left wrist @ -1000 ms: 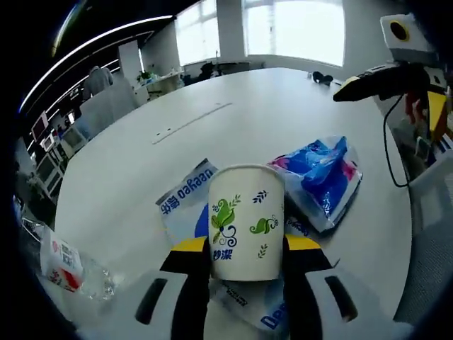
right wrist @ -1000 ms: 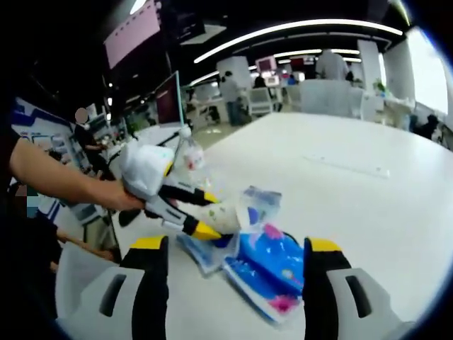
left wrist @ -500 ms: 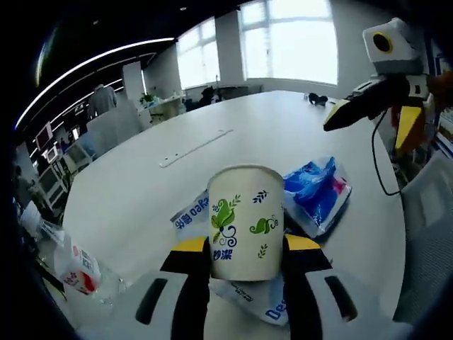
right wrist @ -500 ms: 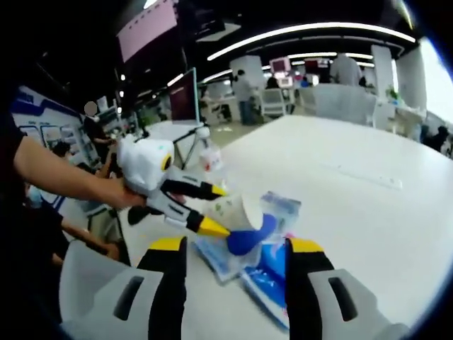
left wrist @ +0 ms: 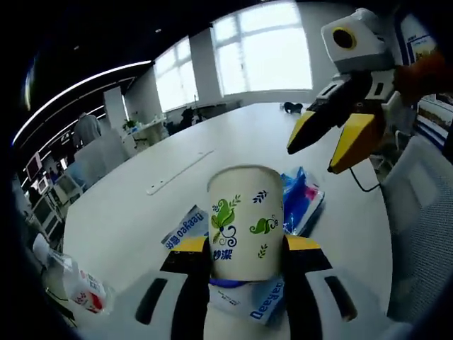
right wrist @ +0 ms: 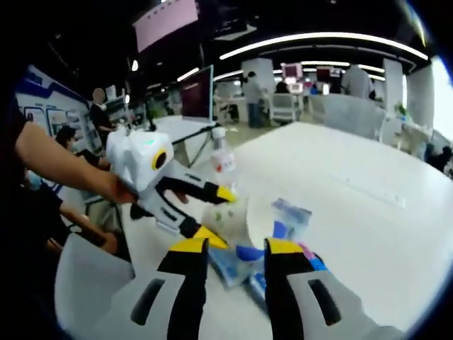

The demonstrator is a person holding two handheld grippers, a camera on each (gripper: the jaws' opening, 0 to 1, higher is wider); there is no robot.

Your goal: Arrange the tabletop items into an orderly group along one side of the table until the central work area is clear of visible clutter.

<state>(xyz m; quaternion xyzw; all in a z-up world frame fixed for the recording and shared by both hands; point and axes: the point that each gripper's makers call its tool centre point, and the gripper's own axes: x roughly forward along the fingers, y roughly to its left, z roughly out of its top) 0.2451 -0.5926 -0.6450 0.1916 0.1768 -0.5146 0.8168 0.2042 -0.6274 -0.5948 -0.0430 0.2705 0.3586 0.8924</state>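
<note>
The paper cup (left wrist: pixel 246 221) carries green leaf drawings and two blue Chinese characters low on its side – it is white, upright, and clamped between the yellow-tipped fingers of the left gripper (left wrist: pixel 246 249), near the bottom of the left gripper view. Under and just behind it lies a flat blue-and-white packet (left wrist: pixel 185 225) with "Deeyeo" printed on it, seen upside down at the far left edge and again at the near right corner. To the right of the cup, a crumpled blue and pink plastic pack (left wrist: pixel 303 200) rests on the white desk (left wrist: pixel 134 212). At the near left a clear bottle (left wrist: pixel 79 287) with a red and white label lies on the desk; its writing is too small to read.

The right gripper (left wrist: pixel 327 138) hangs above the blue pack in the left gripper view, fingers parted with nothing visible between them. In the right gripper view its fingers (right wrist: pixel 187 256) stand a narrow gap apart over the packets – whether they pinch anything cannot be told
</note>
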